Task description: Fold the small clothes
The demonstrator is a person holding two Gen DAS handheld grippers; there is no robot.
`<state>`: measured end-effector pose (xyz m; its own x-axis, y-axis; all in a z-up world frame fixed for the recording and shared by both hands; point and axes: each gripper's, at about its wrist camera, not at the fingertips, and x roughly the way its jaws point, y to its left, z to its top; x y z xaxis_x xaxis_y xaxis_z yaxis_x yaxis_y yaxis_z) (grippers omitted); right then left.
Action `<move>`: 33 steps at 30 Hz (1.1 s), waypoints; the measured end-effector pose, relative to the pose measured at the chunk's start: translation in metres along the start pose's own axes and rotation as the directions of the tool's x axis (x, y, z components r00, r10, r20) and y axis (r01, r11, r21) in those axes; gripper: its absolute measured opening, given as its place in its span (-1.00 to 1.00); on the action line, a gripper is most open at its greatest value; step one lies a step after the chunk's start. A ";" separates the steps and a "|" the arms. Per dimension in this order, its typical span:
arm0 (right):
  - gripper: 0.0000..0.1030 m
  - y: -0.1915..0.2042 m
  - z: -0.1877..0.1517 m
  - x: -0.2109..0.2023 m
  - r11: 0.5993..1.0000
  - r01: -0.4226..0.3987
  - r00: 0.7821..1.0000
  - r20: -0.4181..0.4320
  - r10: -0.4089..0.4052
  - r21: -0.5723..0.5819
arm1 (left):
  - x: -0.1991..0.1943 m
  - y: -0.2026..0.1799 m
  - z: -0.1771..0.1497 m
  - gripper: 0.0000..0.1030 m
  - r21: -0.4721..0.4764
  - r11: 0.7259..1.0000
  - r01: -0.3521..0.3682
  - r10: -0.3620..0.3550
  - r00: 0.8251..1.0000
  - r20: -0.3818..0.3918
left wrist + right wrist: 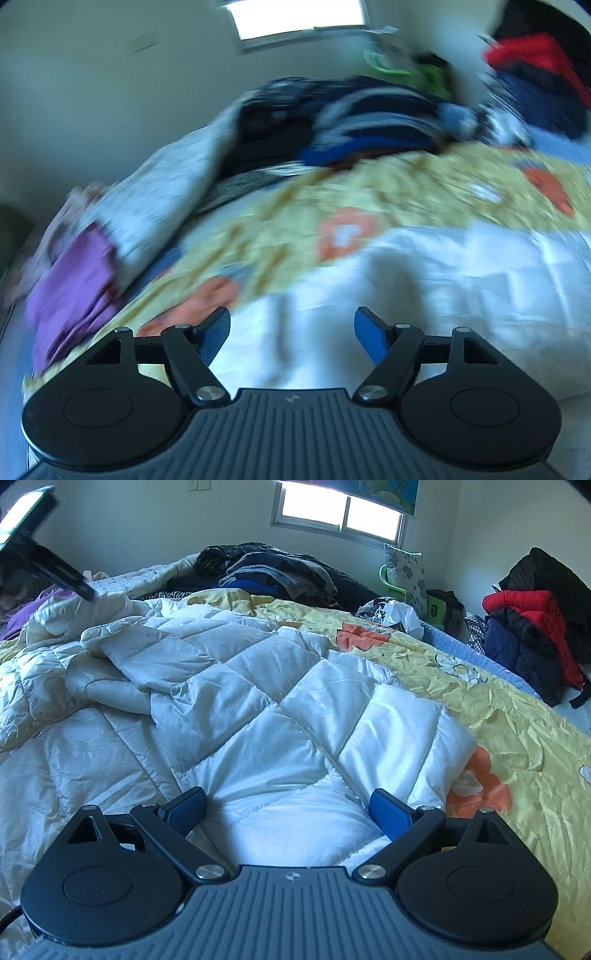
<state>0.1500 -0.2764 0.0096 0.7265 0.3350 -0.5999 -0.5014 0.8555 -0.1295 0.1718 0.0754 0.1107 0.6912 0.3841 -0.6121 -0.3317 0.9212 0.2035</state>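
Observation:
A white quilted puffer jacket [258, 709] lies spread on a yellow flowered bedsheet [517, 716], one sleeve [122, 664] folded across its upper left. My right gripper [288, 812] is open, its blue pads either side of the jacket's lower part, close above or on the fabric. The left wrist view is motion-blurred. My left gripper [291, 332] is open and empty over the white jacket [443, 280], near its edge on the yellow sheet [295, 206].
A heap of dark clothes [273, 572] lies at the far side of the bed. Purple fabric [70, 288] lies at the left. Red and navy jackets [532, 631] are piled at the right. A green item [402, 579] stands by the window wall.

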 end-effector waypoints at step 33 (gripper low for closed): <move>0.98 -0.003 0.001 0.006 0.997 0.043 0.998 -0.037 -0.041 0.058 | 0.041 0.150 -0.105 0.43 -0.876 0.372 0.306 -0.478 0.873 0.102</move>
<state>0.1563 -0.2768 0.0077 0.7284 0.2847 -0.6231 -0.4414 0.8906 -0.1091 0.0825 0.2224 0.0358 0.8270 -0.0985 -0.5536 -0.4746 0.4055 -0.7812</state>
